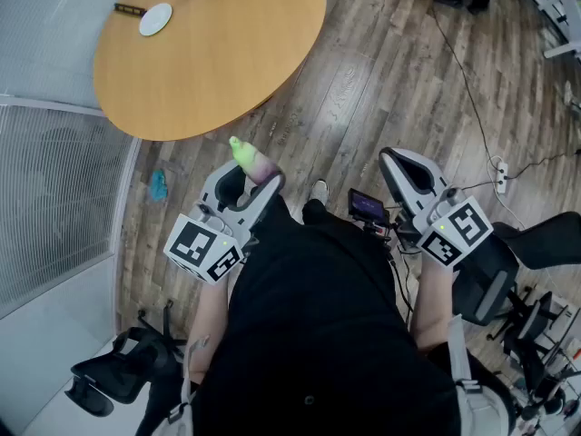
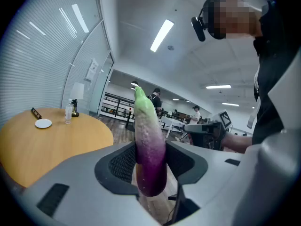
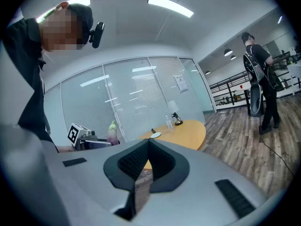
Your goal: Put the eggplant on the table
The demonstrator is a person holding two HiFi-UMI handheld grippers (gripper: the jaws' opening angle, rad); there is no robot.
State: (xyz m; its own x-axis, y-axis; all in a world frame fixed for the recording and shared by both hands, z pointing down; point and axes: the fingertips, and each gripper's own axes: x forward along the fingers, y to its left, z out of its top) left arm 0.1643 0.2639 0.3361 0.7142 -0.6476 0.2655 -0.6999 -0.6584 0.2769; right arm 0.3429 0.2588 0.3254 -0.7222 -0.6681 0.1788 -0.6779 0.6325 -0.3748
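A purple eggplant (image 2: pixel 149 149) with a pale green tip stands upright between the jaws of my left gripper (image 2: pixel 150 166), which is shut on it. In the head view the eggplant (image 1: pixel 254 160) sticks up out of the left gripper (image 1: pixel 243 189), just off the near edge of the round wooden table (image 1: pixel 218 53). My right gripper (image 1: pixel 408 173) is held apart to the right over the floor. Its jaws meet with nothing between them in the right gripper view (image 3: pixel 148 161). From there the eggplant (image 3: pixel 113 132) shows at the left.
A white saucer (image 1: pixel 155 19), a small dark object and a clear bottle (image 2: pixel 68 113) stand at the table's far side. Cables and a power strip (image 1: pixel 499 176) lie on the wooden floor at right. Office chairs (image 1: pixel 113 375) stand near my feet. A person (image 3: pixel 261 79) stands at the right.
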